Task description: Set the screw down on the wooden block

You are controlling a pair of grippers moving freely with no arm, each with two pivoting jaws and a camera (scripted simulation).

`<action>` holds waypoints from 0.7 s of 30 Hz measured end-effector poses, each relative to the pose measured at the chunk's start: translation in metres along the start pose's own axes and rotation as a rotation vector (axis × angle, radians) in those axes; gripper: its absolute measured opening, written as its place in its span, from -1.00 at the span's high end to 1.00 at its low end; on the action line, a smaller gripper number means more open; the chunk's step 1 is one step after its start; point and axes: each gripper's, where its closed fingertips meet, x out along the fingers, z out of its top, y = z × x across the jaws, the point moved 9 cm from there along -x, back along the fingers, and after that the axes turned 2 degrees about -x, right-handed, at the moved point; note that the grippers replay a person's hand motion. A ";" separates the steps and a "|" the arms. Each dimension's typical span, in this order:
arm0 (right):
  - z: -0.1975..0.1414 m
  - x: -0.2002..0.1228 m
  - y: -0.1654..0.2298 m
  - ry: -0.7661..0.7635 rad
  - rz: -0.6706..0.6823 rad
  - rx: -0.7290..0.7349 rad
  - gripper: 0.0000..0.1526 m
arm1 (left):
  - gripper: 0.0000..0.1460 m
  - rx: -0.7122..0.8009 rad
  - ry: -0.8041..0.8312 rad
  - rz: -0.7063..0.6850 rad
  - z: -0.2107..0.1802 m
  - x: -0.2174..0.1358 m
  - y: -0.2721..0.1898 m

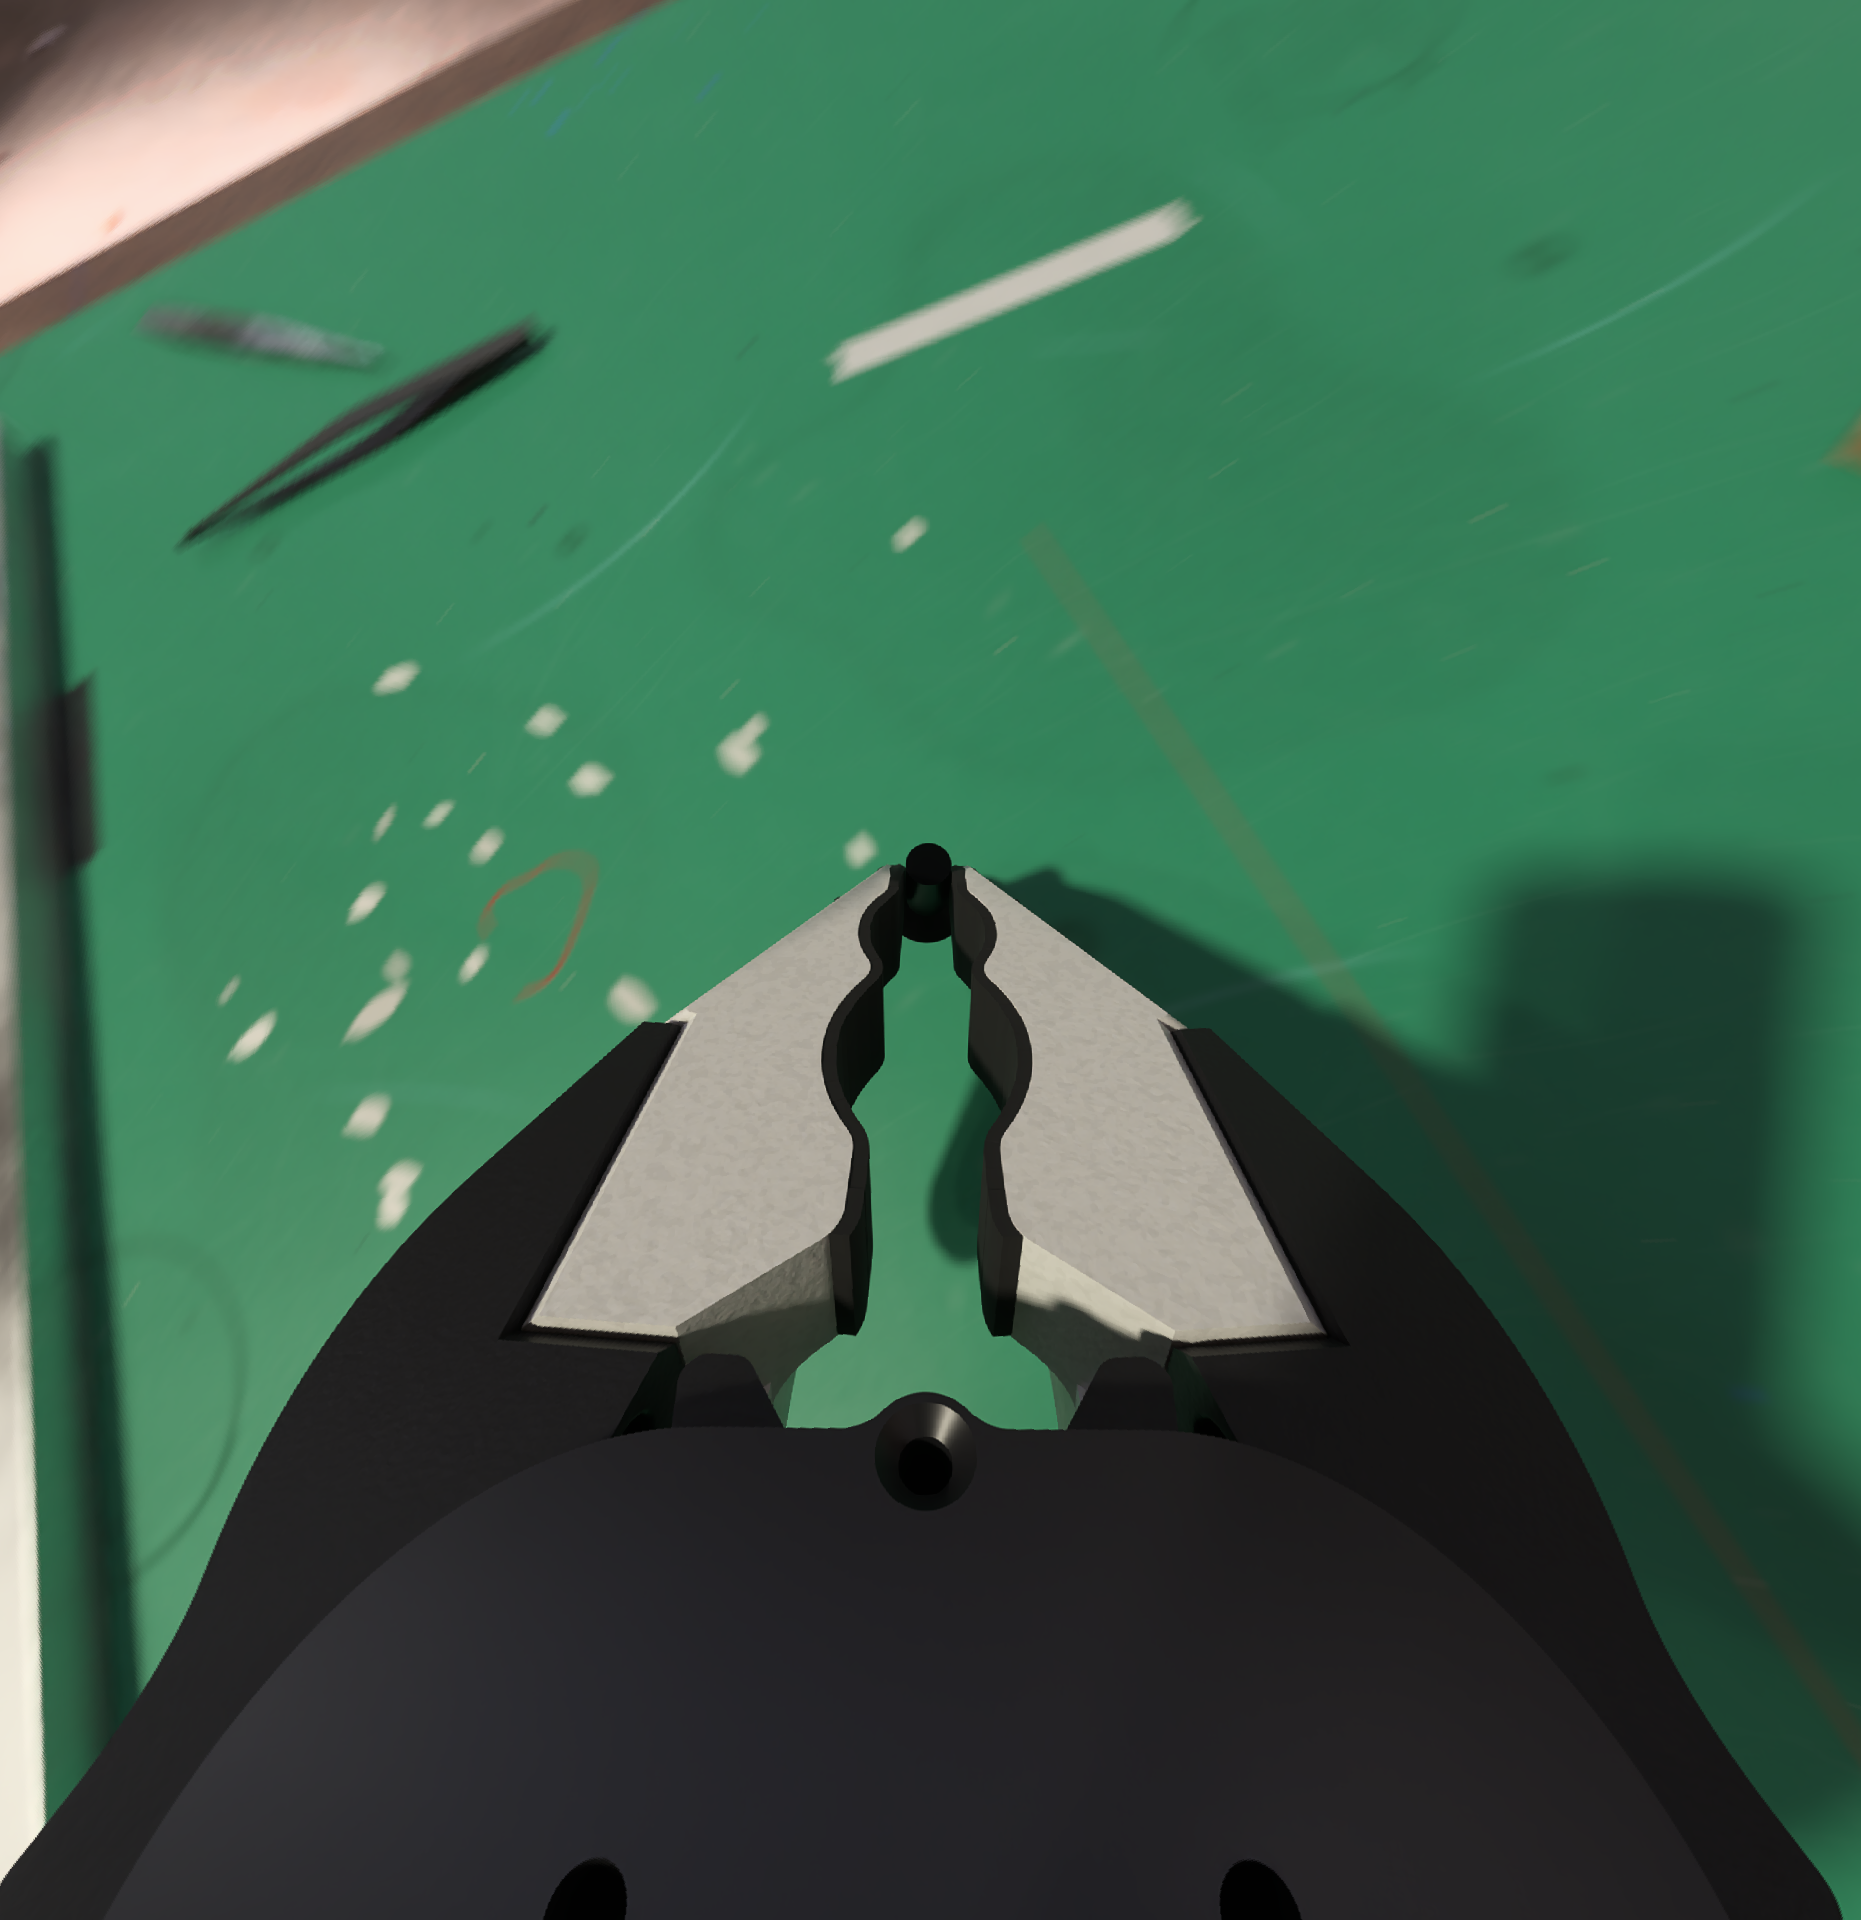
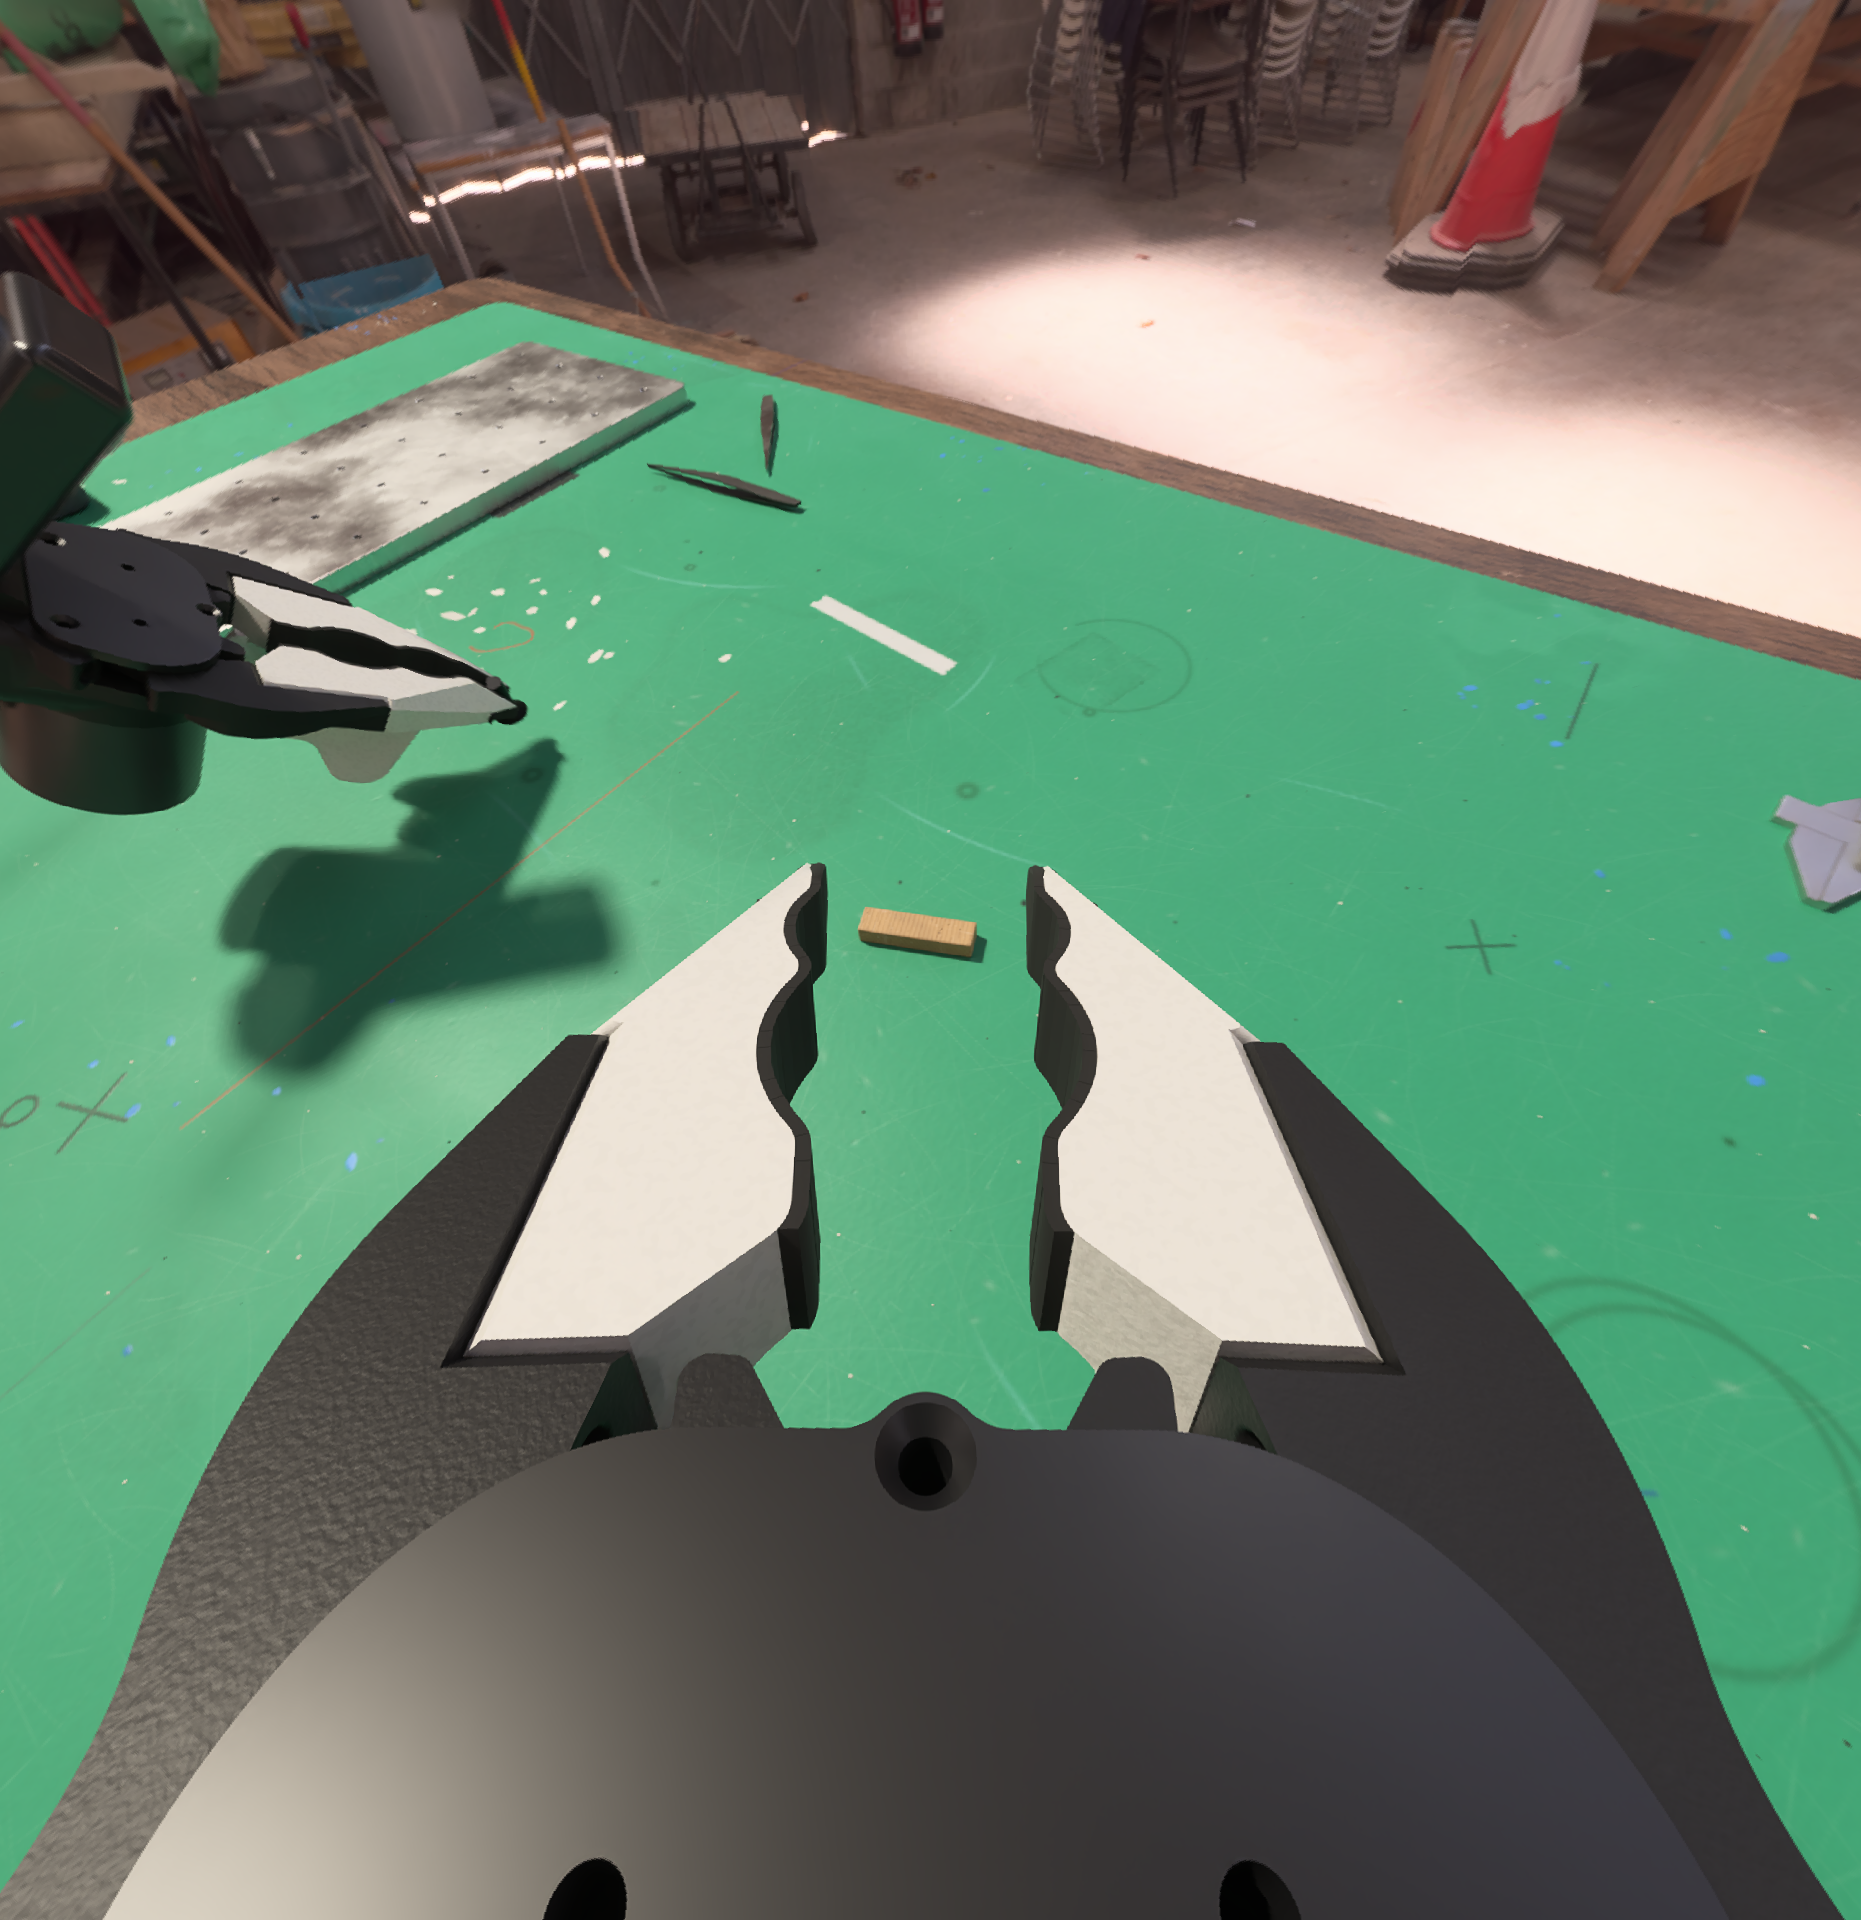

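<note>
My left gripper (image 1: 927, 883) is shut on a small black screw (image 1: 927, 868) pinched at its fingertips, held above the green mat. The same gripper shows at the left of the right wrist view (image 2: 500, 698), with the screw (image 2: 510, 710) at its tip, raised over its own shadow. The wooden block (image 2: 918, 930), a small tan bar, lies flat on the mat just beyond my right gripper (image 2: 926, 883), which is open and empty, its fingertips either side of the block's near edge. The block lies well to the right of the left gripper.
A grey perforated plate (image 2: 417, 457) lies at the back left. Two black tweezers (image 2: 728, 483) lie beyond it, also in the left wrist view (image 1: 365, 431). A white strip (image 2: 882, 635), white scraps (image 1: 386, 997), a folded grey paper (image 2: 1830, 852) and the table's far edge (image 2: 1321, 499) show.
</note>
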 end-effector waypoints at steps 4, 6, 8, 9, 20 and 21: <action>0.005 -0.010 -0.006 -0.027 -0.020 0.008 0.50 | 0.89 0.131 -0.081 -0.254 0.051 0.001 -0.056; 0.006 -0.013 -0.009 -0.039 -0.027 0.013 0.50 | 0.89 0.233 -0.090 -0.345 0.077 0.011 -0.090; 0.007 -0.016 -0.010 -0.042 -0.032 0.016 0.50 | 0.89 0.340 -0.032 -0.429 0.096 0.029 -0.123; 0.007 -0.016 -0.010 -0.041 -0.034 0.015 0.50 | 0.89 0.384 0.003 -0.450 0.101 0.040 -0.137; -0.007 -0.020 -0.015 -0.002 -0.063 0.018 0.50 | 0.74 0.445 0.161 -0.552 0.109 0.077 -0.170; -0.009 -0.019 -0.015 0.002 -0.060 0.024 0.50 | 0.72 0.425 0.151 -0.560 0.111 0.076 -0.166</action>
